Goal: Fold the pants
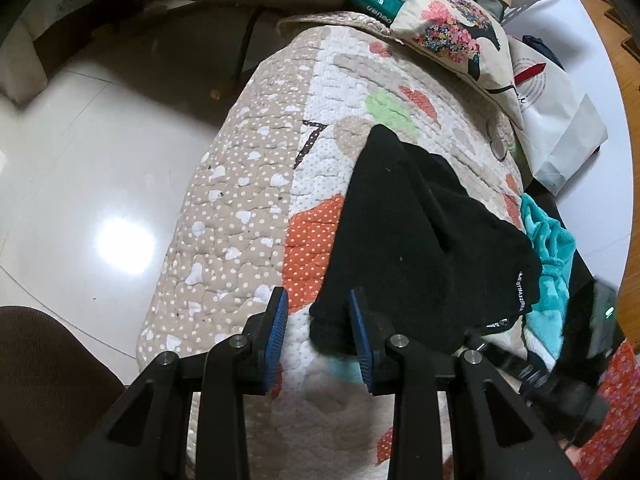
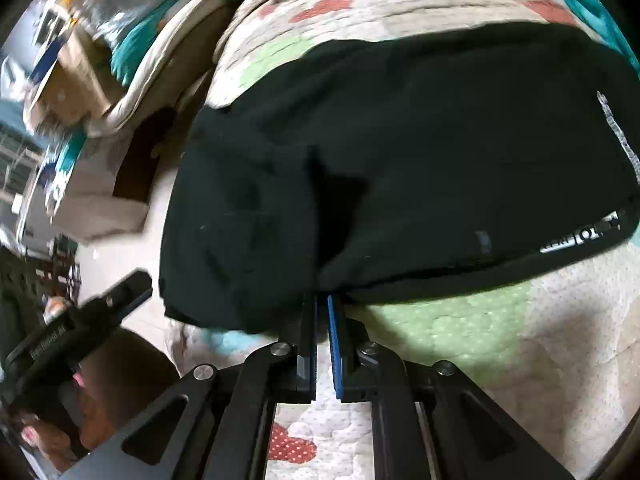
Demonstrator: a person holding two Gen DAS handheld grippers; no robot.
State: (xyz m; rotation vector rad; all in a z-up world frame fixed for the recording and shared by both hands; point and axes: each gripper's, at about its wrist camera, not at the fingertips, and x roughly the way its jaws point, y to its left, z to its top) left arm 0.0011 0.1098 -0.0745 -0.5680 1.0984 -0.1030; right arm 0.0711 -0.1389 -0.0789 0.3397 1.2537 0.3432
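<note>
The black pants point(image 1: 424, 240) lie bunched on a quilted patchwork cover point(image 1: 240, 200). A white-lettered waistband point(image 1: 520, 292) shows at their right edge. My left gripper point(image 1: 318, 300) is open, its blue pads straddling the near left corner of the pants. In the right wrist view the pants point(image 2: 400, 160) fill the middle. My right gripper point(image 2: 322, 300) is shut on their near edge and the cloth drapes over the fingertips. The left gripper's body point(image 2: 80, 328) shows at lower left there.
A floral pillow point(image 1: 460, 32) and a white paper bag point(image 1: 560, 120) lie at the far right of the cover. A teal cloth point(image 1: 548, 248) sits right of the pants. Glossy white floor point(image 1: 80, 180) is to the left. Boxes and clutter point(image 2: 80, 60) stand beyond the cover.
</note>
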